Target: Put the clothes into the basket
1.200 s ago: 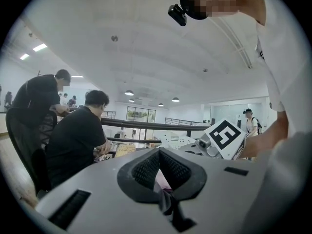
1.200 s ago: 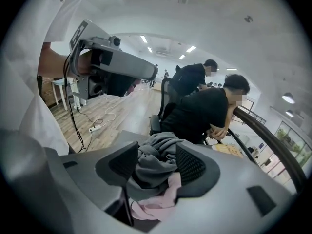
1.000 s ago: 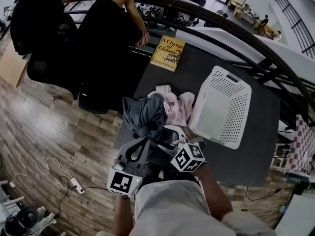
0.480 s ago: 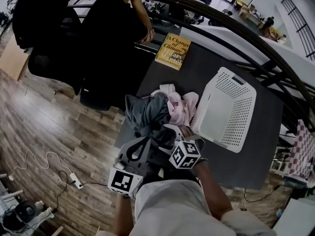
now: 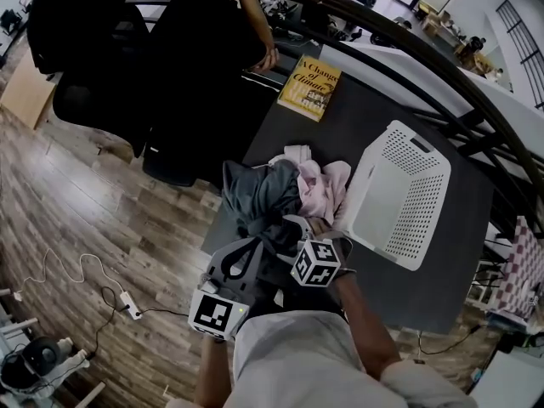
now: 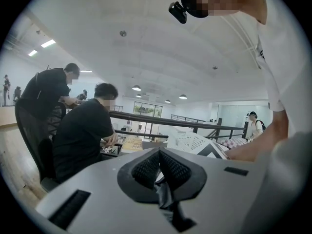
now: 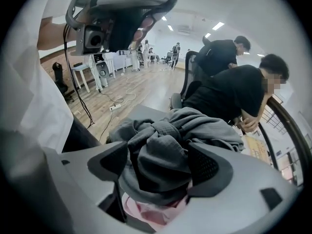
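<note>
Right gripper (image 7: 158, 165) jaws just spread, grey garment (image 7: 180, 126) between them; go deeper, pinch a thick fold. Basket (image 5: 408, 195) at 3 o'clock. Left gripper (image 6: 158, 162) pressed together.

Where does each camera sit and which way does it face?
Head view: on the head, steeply down at table, clothes, basket; left gripper, right gripper show.
Left gripper view: rides it, near level toward people; shut fingers, wearer's arm show.
Right gripper view: tilted down; fingers, just opening, flank grey garment.
Shared: grey garment, head and right views.
</note>
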### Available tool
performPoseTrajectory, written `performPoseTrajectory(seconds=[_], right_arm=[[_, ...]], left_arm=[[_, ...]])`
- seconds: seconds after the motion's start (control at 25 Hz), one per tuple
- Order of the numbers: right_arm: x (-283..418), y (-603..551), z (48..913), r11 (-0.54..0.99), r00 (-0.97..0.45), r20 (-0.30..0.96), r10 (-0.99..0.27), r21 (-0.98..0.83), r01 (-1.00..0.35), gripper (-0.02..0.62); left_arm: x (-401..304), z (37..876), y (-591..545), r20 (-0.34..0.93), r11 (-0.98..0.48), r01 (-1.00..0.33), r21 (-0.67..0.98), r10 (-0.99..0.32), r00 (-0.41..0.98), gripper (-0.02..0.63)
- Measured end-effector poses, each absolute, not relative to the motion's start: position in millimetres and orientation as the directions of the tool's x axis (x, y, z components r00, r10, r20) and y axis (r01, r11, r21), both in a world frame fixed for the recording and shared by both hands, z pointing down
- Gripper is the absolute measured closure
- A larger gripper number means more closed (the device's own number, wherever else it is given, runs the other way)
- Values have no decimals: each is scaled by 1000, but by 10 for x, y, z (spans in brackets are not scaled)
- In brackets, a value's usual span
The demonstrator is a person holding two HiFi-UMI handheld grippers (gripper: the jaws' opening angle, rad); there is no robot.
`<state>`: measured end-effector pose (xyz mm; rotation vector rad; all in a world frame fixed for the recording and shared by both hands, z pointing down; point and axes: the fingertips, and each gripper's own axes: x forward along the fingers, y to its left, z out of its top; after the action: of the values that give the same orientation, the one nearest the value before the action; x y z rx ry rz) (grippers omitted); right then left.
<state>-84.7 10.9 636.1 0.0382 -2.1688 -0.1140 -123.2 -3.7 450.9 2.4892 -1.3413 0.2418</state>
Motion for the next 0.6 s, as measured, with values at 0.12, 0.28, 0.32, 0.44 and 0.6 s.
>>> performPoseTrajectory(seconds=[0.12, 0.28, 0.32, 0.44, 0.6], right_arm=[[-877, 134, 6437, 997, -558, 828, -51, 78, 26, 221], [-880, 162, 6523, 998, -542, 840, -40, 64, 25, 222], [-887, 175, 6540, 998, -537, 843, -35, 58, 26, 224], [-901, 219, 6588, 999, -523, 852, -13, 39, 38, 342], [-882, 215, 6632, 999, -513, 858, -18, 39, 29, 449]], left_arm=[[-1261, 4531, -43, 292, -515, -837, 185, -785, 547, 604], [-1261, 4535, -50, 294, -511, -839, 186, -786, 544, 604], [-1267, 4535, -52, 294, -512, -839, 184, -786, 544, 604], [-1287, 4548, -53, 297, -512, -839, 184, -785, 544, 604], [-1279, 4551, -66, 302, -514, -838, 184, -782, 545, 604]])
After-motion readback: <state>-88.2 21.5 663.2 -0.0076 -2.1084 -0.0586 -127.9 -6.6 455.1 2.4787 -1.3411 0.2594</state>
